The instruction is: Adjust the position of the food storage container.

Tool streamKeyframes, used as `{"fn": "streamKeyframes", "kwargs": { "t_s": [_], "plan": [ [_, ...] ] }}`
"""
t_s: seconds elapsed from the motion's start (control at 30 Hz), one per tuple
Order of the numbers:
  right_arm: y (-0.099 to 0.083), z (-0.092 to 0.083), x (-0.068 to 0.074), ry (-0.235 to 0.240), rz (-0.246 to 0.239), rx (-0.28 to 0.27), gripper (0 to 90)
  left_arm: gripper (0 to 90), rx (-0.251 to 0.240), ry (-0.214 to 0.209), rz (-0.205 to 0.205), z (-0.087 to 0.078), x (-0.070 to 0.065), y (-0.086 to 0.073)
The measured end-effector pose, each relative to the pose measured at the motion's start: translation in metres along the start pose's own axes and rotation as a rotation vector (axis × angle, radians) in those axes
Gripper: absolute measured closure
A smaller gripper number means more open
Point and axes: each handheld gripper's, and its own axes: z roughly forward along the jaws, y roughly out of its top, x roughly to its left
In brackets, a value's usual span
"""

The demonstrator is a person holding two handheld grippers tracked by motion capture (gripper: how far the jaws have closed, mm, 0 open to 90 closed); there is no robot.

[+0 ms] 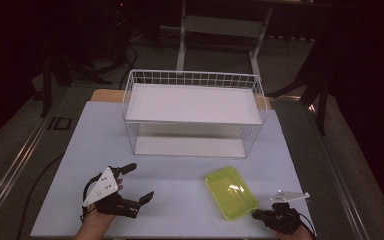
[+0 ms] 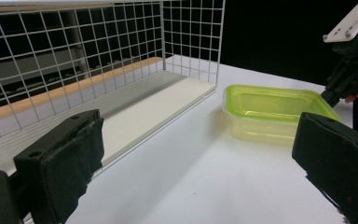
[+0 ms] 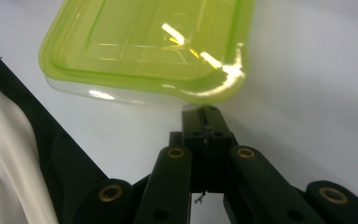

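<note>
A dim room surrounds a pale table (image 1: pixel 180 200) with a white wire basket (image 1: pixel 195 112) at its far side. The right gripper (image 3: pixel 207 114) sits at the near right, jaws clenched together, their tips at the near right corner of the green container (image 1: pixel 231 192); whether they pinch its rim or merely touch it is hard to say. The container lies just left and far of that gripper, its long axis running from near right to far left. The left gripper (image 1: pixel 142 182), jaws released and empty, rests well apart at the near left, so the right hand is nearer.
</note>
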Motion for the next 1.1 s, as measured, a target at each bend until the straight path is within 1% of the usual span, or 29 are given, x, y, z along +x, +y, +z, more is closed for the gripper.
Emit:
{"fn": "streamKeyframes", "kwargs": {
  "t_s": [0.1,0.2,0.27,0.37,0.4,0.43,0.5,0.57,0.6,0.73,0.77,0.83,0.93,0.97,1.03,1.07,1.1],
  "plan": [
    [0.004,0.005,-0.003,-0.003,0.022,-0.011,89.9,2.9,-0.001,0.000,-0.002,0.000,0.000,0.000],
    [0.010,0.009,-0.009,-0.022,0.052,-0.032,89.9,2.9,-0.002,-0.001,-0.006,0.000,0.001,0.000],
    [0.014,0.012,-0.013,-0.046,0.053,-0.042,89.9,2.9,0.000,0.000,-0.003,0.000,0.001,0.000],
    [0.021,0.018,-0.020,-0.067,0.066,-0.058,89.9,2.9,0.000,-0.002,-0.005,0.000,0.001,0.000],
    [0.021,0.018,-0.020,-0.067,0.066,-0.058,89.9,2.9,0.000,-0.002,-0.005,0.000,0.001,0.000],
    [0.027,0.022,-0.024,-0.082,0.070,-0.067,89.9,2.9,-0.001,-0.003,-0.006,0.000,0.001,-0.001],
    [0.032,0.026,-0.028,-0.080,0.077,-0.071,89.9,2.9,0.002,-0.002,-0.006,0.001,0.001,-0.001],
    [0.038,0.030,-0.031,-0.099,0.065,-0.078,89.9,2.9,0.002,-0.005,-0.009,0.001,0.001,-0.001],
    [0.042,0.032,-0.032,-0.098,0.062,-0.083,89.9,2.9,0.004,-0.005,-0.006,0.002,0.001,-0.001],
    [0.047,0.038,-0.037,-0.140,0.059,-0.073,89.9,2.9,0.004,-0.005,-0.007,0.001,0.000,-0.002],
    [0.046,0.037,-0.038,-0.139,0.067,-0.071,89.9,2.9,0.005,-0.005,-0.007,0.001,0.001,-0.002],
    [0.043,0.036,-0.037,-0.136,0.062,-0.061,89.9,2.9,0.002,0.000,-0.010,0.000,0.001,-0.002],
    [0.035,0.031,-0.032,-0.129,0.072,-0.052,89.9,2.9,0.000,0.003,-0.011,-0.001,0.002,-0.001],
    [0.032,0.029,-0.030,-0.119,0.079,-0.054,89.9,2.9,0.000,0.003,-0.011,-0.001,0.002,-0.001],
    [0.032,0.029,-0.030,-0.119,0.079,-0.054,89.9,2.9,0.001,0.003,-0.010,-0.001,0.002,-0.001],
    [0.030,0.028,-0.027,-0.103,0.093,-0.051,89.9,2.9,0.003,0.001,-0.008,0.000,0.001,-0.001],
    [0.028,0.027,-0.019,-0.085,0.084,-0.048,89.9,2.9,0.004,0.000,-0.007,0.001,0.000,-0.001]
  ]
}}
